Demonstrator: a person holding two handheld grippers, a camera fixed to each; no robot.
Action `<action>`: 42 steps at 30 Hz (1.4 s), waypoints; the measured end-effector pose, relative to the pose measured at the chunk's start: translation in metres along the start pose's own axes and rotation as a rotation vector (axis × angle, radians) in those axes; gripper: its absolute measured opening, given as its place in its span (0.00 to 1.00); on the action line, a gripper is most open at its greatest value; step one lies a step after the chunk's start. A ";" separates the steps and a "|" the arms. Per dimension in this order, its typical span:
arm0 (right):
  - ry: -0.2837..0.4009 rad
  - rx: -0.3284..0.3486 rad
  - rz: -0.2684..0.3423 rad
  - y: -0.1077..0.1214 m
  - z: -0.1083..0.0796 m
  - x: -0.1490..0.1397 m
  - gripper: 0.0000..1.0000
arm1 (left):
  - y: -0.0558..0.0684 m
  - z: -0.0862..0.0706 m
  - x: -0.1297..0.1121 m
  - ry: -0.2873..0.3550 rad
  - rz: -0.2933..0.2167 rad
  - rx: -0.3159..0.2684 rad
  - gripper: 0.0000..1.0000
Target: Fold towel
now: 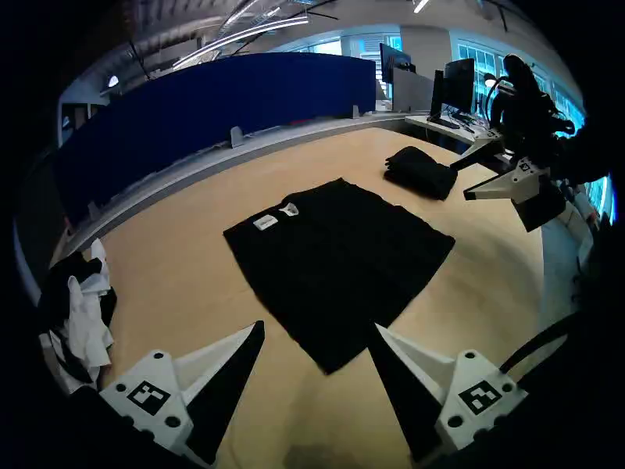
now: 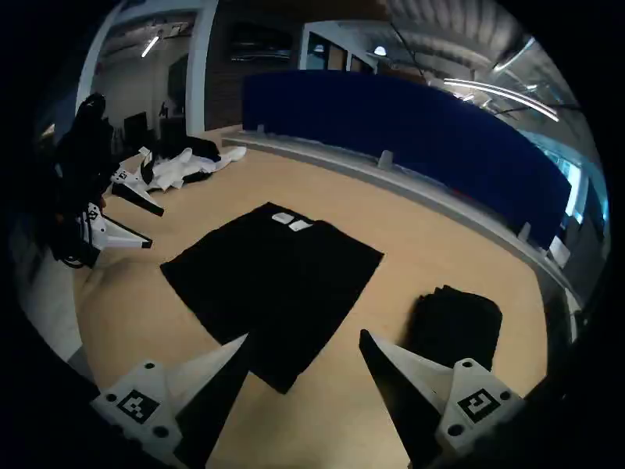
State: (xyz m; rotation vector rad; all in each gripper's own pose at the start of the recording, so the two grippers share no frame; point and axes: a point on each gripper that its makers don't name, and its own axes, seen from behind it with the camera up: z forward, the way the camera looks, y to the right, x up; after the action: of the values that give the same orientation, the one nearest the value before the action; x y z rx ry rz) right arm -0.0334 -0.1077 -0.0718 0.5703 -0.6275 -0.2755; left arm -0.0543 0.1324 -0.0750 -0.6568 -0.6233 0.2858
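Note:
A black towel with two white labels lies flat on the wooden table; it also lies spread in the right gripper view. My left gripper hovers open above the towel's near corner, nothing between its fingers. My right gripper is open too, above another near corner. Across the table the right gripper appears in the left gripper view, and the left gripper appears far left in the right gripper view.
A folded black towel sits at the table's far side, also seen beside my right gripper. A heap of black and white cloth lies at the table's edge. A blue partition runs behind the table, with monitors beyond.

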 end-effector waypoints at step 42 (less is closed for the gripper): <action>-0.204 0.119 -0.007 -0.029 0.038 -0.087 0.73 | 0.019 0.033 -0.061 -0.259 0.002 -0.073 0.74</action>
State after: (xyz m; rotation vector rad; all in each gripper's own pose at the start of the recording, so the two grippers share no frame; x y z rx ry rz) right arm -0.1273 -0.1118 -0.1050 0.6635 -0.8434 -0.3064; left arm -0.1233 0.1361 -0.0945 -0.6963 -0.8841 0.3543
